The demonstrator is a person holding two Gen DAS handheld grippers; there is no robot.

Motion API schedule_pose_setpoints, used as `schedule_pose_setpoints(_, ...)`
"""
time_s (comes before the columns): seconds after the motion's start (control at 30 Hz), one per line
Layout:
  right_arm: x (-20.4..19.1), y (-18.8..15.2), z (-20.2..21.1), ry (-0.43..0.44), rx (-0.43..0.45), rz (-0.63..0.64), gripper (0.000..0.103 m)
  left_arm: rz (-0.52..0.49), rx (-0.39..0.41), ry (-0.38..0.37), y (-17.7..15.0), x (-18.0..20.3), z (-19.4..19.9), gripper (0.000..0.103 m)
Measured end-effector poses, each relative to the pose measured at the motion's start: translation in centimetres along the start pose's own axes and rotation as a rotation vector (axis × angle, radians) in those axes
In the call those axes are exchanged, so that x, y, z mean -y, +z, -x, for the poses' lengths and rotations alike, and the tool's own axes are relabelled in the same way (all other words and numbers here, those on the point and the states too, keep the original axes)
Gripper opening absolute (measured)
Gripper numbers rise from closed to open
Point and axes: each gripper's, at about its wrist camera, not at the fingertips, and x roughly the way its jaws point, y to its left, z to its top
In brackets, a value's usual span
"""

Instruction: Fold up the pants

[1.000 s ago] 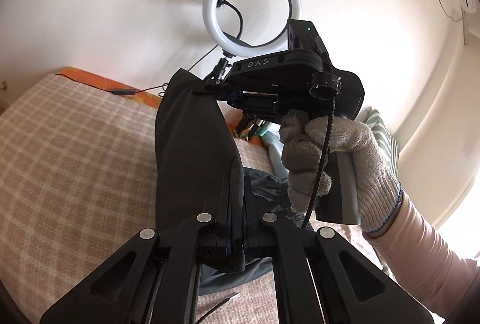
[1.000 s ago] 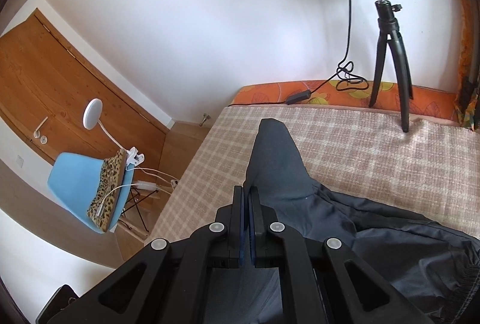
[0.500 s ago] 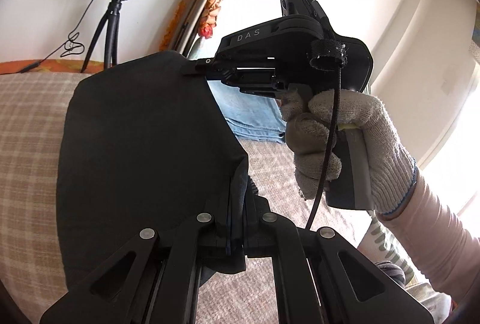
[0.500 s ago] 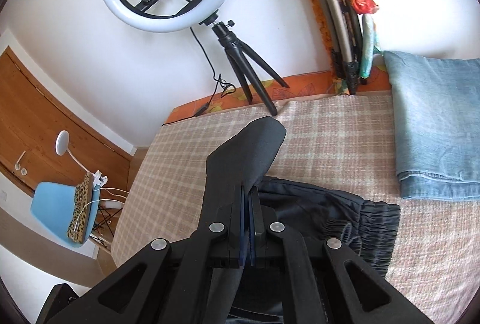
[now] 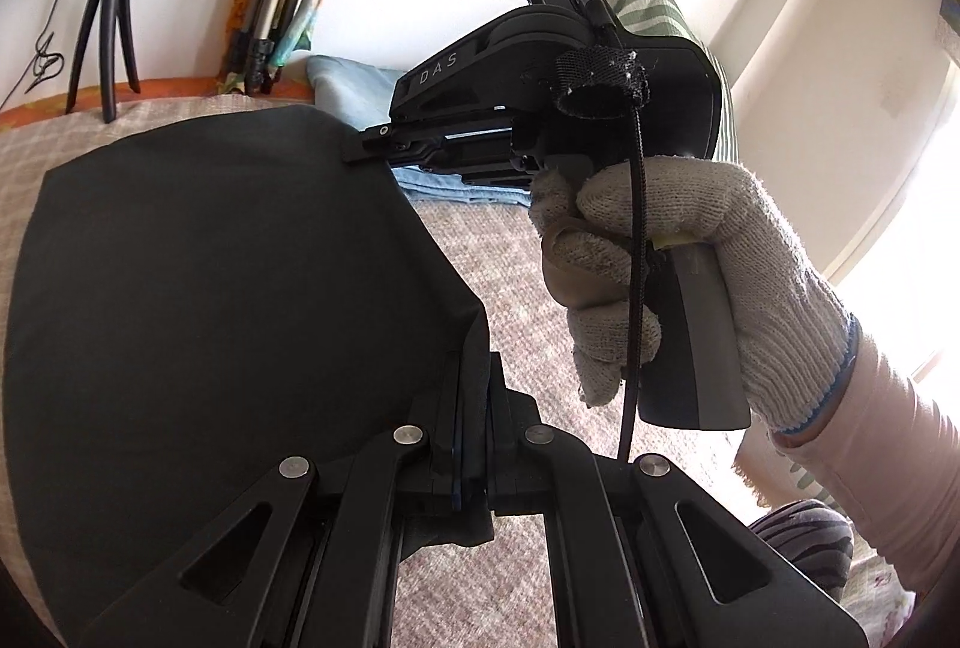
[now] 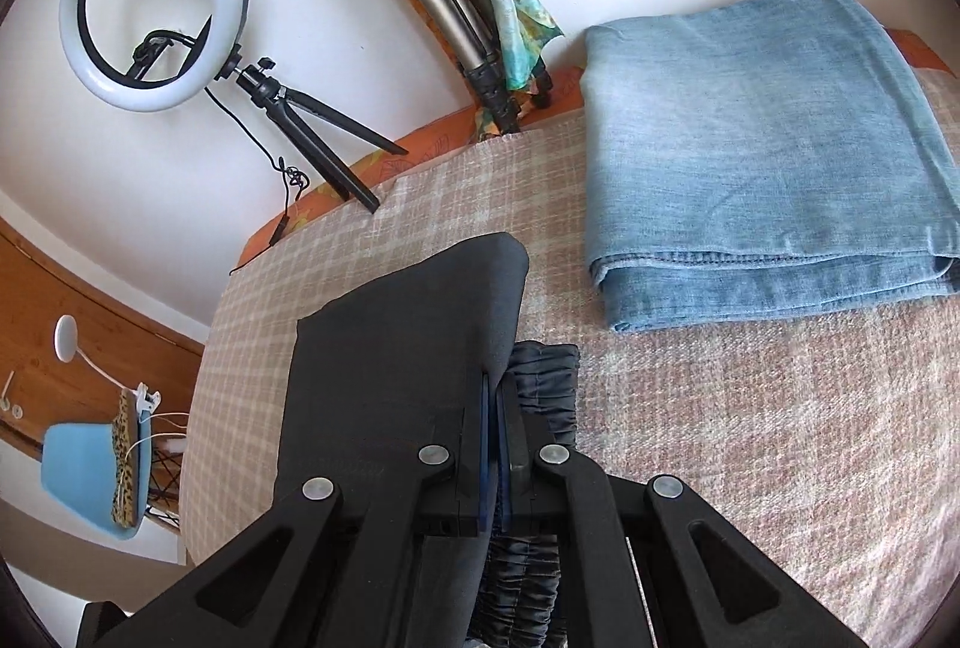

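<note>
The left gripper [image 5: 471, 396] pinches one corner of the dark pants [image 5: 228, 300], and the right gripper [image 6: 497, 408] pinches the other, both jaws pressed tight on cloth. The held end hangs stretched between them over the checked bedspread [image 6: 750, 408], above the gathered waistband [image 6: 543, 378]. The pants' long axis cannot be told. Folded jeans [image 6: 762, 156] lie nearby.

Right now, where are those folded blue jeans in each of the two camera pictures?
Left wrist view: folded blue jeans show only as a sliver at centre, mostly hidden behind the right gripper.
Right wrist view: folded blue jeans fill the upper right, flat on the checked bed cover.
Shared landmark: the ring light tripod.
</note>
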Motion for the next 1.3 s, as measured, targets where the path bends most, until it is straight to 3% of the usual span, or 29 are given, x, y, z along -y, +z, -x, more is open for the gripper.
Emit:
schedule_pose_setpoints(0.17, 1.0, -0.3, -0.4, -0.018, 0.007, -0.003, 0.000, -0.003, -0.028, -0.023, -0.4, 0.3, -0.9, 0.003)
schedule_pose_setpoints(0.23, 1.4, -0.3, -0.4, -0.029, 0.011, -0.006, 0.000, -0.041, -0.045, -0.018, -0.3, 0.6, -1.6, 0.009)
schedule_pose_setpoints(0.27, 1.6, -0.3, -0.5, -0.034, 0.011, -0.008, 0.000, -0.058, -0.055, -0.022, -0.5, 0.9, -1.5, 0.014)
schedule_pose_setpoints(0.37, 1.6, -0.2, -0.7, -0.044, 0.013, 0.005, 0.001, -0.082, -0.048, -0.015, -0.9, 1.3, -0.1, 0.014)
schedule_pose_setpoints(0.43, 1.5, -0.1, -0.4, -0.064, 0.020, 0.017, 0.007, -0.088, -0.033, 0.005, -1.1, 1.0, 1.4, 0.016)
schedule_pose_setpoints(0.47, 1.3, 0.0, 0.0, -0.088, 0.032, 0.030, 0.008, -0.081, -0.028, 0.008, -1.1, 0.5, 2.3, 0.022)
schedule_pose_setpoints(0.57, 0.6, -0.1, 1.9, -0.110, 0.065, 0.063, 0.026, -0.076, 0.021, 0.053, -0.7, -1.3, 5.6, 0.027)
schedule_pose_setpoints(0.67, -1.2, -1.0, 4.2, -0.089, 0.104, 0.138, 0.029, -0.050, 0.100, 0.156, 0.1, -4.7, 9.3, 0.027)
schedule_pose_setpoints(0.8, -4.5, -3.0, 4.9, -0.076, 0.098, 0.272, 0.036, 0.110, 0.132, 0.231, -0.1, -11.1, 11.9, 0.027)
schedule_pose_setpoints(0.97, -7.1, -5.0, 1.5, -0.121, 0.056, 0.394, 0.036, 0.187, 0.066, 0.215, -1.8, -13.6, 10.1, 0.025)
schedule_pose_setpoints(1.1, -6.6, -5.5, -1.4, -0.183, 0.022, 0.410, 0.037, 0.108, -0.048, 0.220, -4.0, -11.6, 7.6, 0.025)
schedule_pose_setpoints(1.3, -3.7, -5.2, -2.0, -0.137, 0.003, 0.312, 0.045, 0.038, -0.150, 0.277, -7.4, -10.8, 6.9, 0.025)
